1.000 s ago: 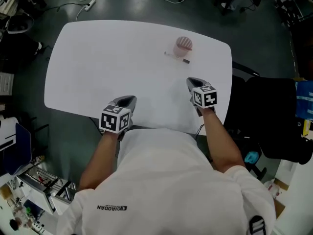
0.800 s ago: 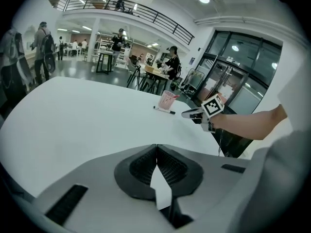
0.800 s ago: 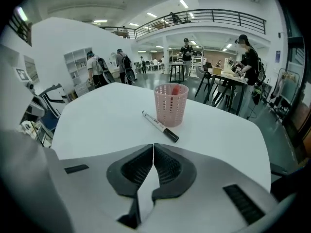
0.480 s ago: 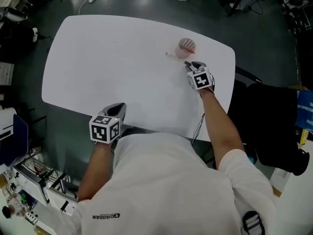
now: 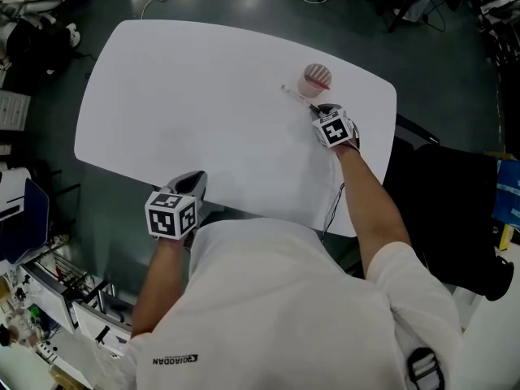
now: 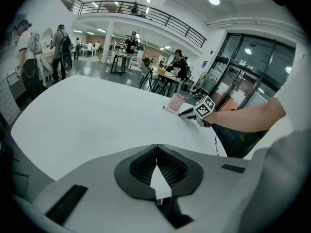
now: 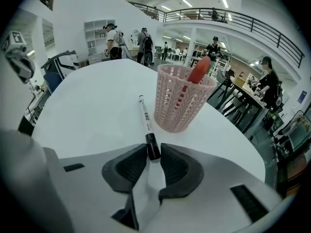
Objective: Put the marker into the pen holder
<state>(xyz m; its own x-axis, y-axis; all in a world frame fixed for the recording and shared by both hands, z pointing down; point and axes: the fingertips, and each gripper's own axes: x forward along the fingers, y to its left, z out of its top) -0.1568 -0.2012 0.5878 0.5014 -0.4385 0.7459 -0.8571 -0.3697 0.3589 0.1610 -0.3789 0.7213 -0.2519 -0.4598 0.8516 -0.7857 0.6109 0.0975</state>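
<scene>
A white marker [image 7: 145, 118] with a black cap lies flat on the white table [image 5: 203, 96], just left of a pink lattice pen holder [image 7: 182, 98]. A red pen [image 7: 198, 71] stands inside the holder. My right gripper [image 7: 153, 152] sits low at the marker's capped end. Its jaws are closing, with the black cap between their tips and the marker still resting on the table. From the head view, the right gripper [image 5: 322, 110] is just below the holder [image 5: 316, 78] and the marker [image 5: 297, 97]. My left gripper [image 5: 197, 179] hangs shut at the table's near edge, holding nothing.
The table's right edge runs close behind the holder. A dark chair [image 5: 455, 193] stands to the right of the table. In the background of the gripper views are people, desks and a railed balcony.
My right gripper has moved forward from the near edge to the marker, and its jaws have opened around the cap. The left gripper has drifted slightly back and left.
</scene>
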